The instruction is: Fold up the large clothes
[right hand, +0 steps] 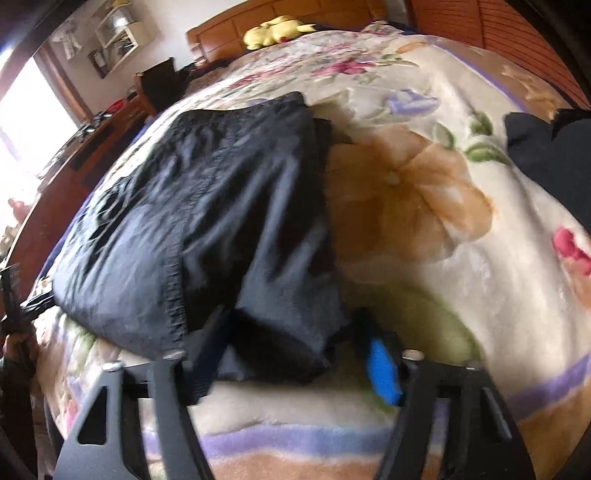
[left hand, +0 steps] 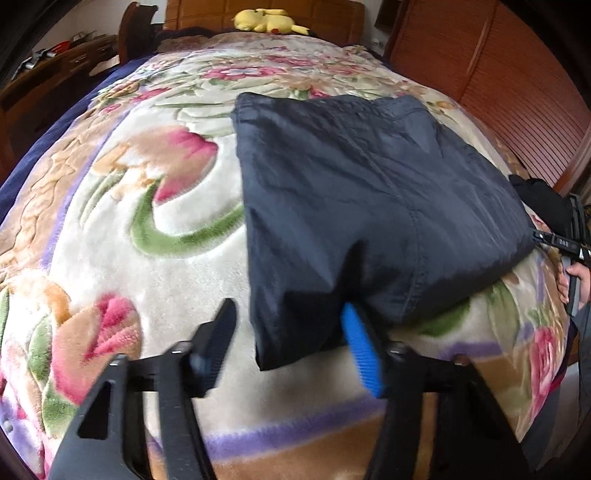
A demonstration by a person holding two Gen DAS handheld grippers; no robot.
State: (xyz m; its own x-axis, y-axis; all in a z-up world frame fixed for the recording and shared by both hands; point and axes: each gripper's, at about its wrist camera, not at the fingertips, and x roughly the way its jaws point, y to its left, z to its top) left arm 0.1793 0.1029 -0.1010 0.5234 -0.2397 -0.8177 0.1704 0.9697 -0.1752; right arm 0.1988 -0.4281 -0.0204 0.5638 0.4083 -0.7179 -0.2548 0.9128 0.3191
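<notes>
A dark navy garment lies folded into a rough rectangle on the floral blanket. My left gripper is open at the garment's near left corner, which sits between the two fingers. In the right wrist view the same garment lies left of centre, and my right gripper is open with the garment's near right corner between its fingers. The right gripper also shows at the right edge of the left wrist view, at the garment's right corner.
A yellow plush toy lies by the wooden headboard at the far end. Wooden slatted doors stand at the right. A wooden dresser stands at the left. Another dark cloth lies at the blanket's right edge.
</notes>
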